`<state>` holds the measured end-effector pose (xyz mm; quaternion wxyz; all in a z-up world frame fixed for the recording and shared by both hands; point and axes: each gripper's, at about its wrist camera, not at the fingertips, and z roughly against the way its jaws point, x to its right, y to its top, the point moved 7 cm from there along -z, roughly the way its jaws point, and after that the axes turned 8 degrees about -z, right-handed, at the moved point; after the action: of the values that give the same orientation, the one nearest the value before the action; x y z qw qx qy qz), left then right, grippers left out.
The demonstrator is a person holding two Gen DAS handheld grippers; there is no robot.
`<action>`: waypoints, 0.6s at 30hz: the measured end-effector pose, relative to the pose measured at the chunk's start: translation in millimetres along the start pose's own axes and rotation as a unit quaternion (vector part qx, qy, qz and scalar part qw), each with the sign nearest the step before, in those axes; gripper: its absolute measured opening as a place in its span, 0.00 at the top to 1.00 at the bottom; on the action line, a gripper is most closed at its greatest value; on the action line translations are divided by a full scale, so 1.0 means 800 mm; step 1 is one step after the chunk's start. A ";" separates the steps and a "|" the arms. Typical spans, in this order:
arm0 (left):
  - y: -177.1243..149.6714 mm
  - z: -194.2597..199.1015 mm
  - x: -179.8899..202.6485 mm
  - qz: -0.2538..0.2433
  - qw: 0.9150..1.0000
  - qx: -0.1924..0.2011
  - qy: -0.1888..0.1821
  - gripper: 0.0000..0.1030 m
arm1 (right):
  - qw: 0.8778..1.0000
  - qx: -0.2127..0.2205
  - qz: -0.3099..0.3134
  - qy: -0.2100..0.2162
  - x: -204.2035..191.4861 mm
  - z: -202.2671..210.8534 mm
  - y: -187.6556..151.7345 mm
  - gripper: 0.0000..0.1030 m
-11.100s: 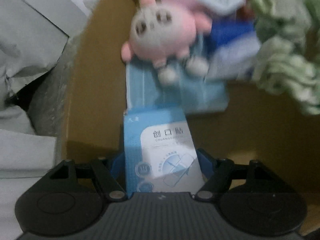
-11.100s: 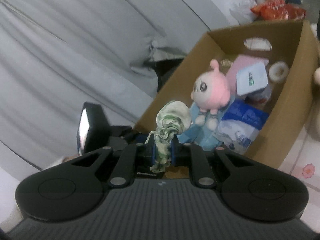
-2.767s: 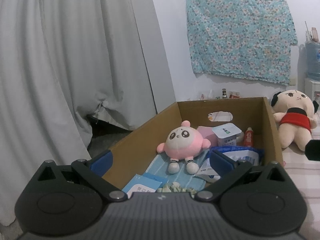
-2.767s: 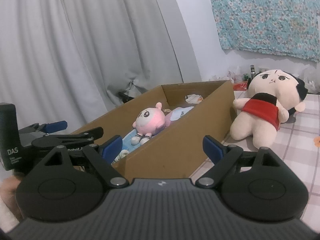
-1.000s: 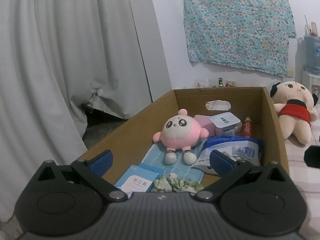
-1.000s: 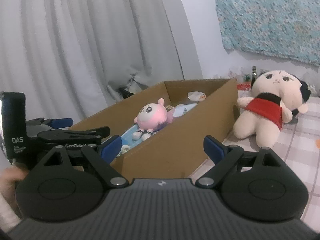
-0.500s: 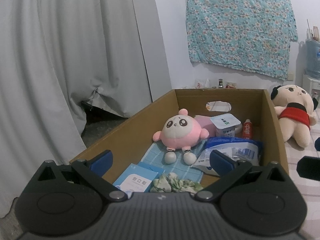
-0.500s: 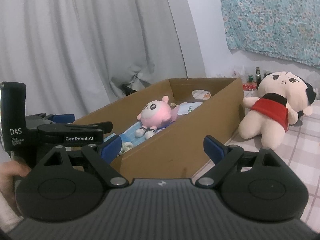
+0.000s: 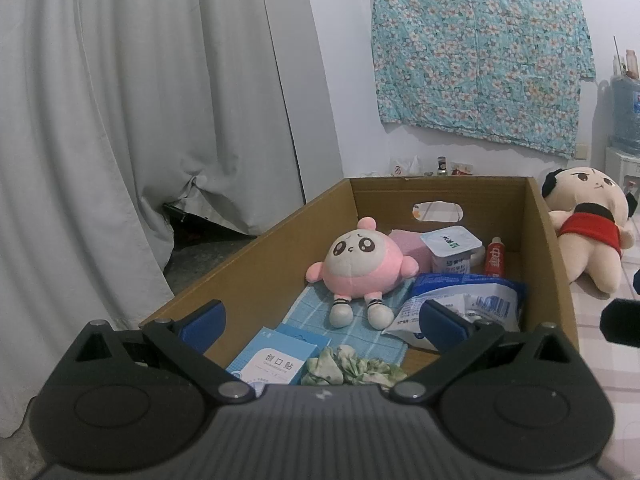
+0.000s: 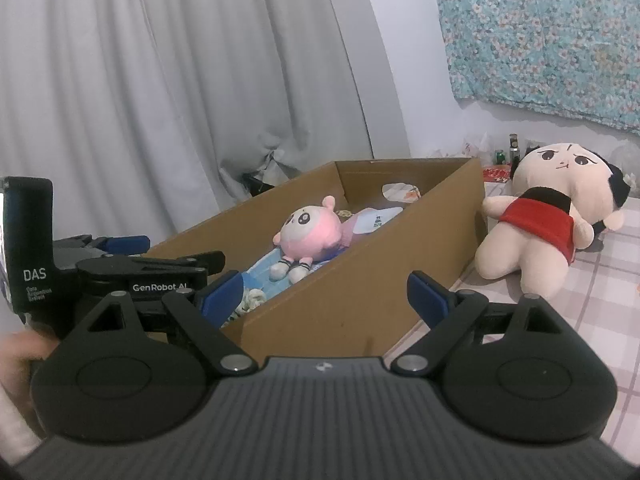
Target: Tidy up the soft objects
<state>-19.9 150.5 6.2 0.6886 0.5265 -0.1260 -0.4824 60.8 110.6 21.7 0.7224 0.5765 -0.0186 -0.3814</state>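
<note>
Both the left hand-held gripper (image 9: 322,322) and the right hand-held gripper (image 10: 324,294) stand spread and empty before the cardboard box (image 9: 256,276), where the pink plush (image 9: 356,266) lies on a blue cloth (image 9: 360,330), the green scrunchie (image 9: 352,370) at the near end.
</note>
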 end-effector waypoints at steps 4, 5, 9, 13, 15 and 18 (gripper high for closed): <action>0.001 0.002 0.000 0.000 1.000 0.000 0.000 0.00 | 1.000 0.001 0.000 -0.001 0.000 0.000 -0.001 0.13; 0.001 0.001 -0.001 0.000 1.000 0.000 0.000 0.00 | 1.000 0.001 0.000 -0.001 -0.001 0.000 -0.001 0.13; 0.001 0.001 0.000 -0.001 1.000 0.000 0.000 0.00 | 1.000 0.001 0.001 0.000 -0.001 0.001 -0.002 0.13; 0.000 0.002 -0.002 -0.001 1.000 0.000 0.000 0.00 | 1.000 -0.001 0.000 0.001 -0.001 0.002 -0.001 0.13; 0.001 0.001 -0.002 -0.001 1.000 0.001 -0.001 0.00 | 1.000 0.002 0.001 0.001 -0.002 0.003 -0.001 0.13; 0.000 0.002 -0.001 -0.001 1.000 0.001 -0.001 0.00 | 1.000 0.003 0.001 0.001 -0.001 0.005 0.000 0.13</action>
<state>-21.4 150.1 7.4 0.6879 0.5265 -0.1265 -0.4833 58.5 108.1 23.6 0.7207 0.5794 -0.0192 -0.3801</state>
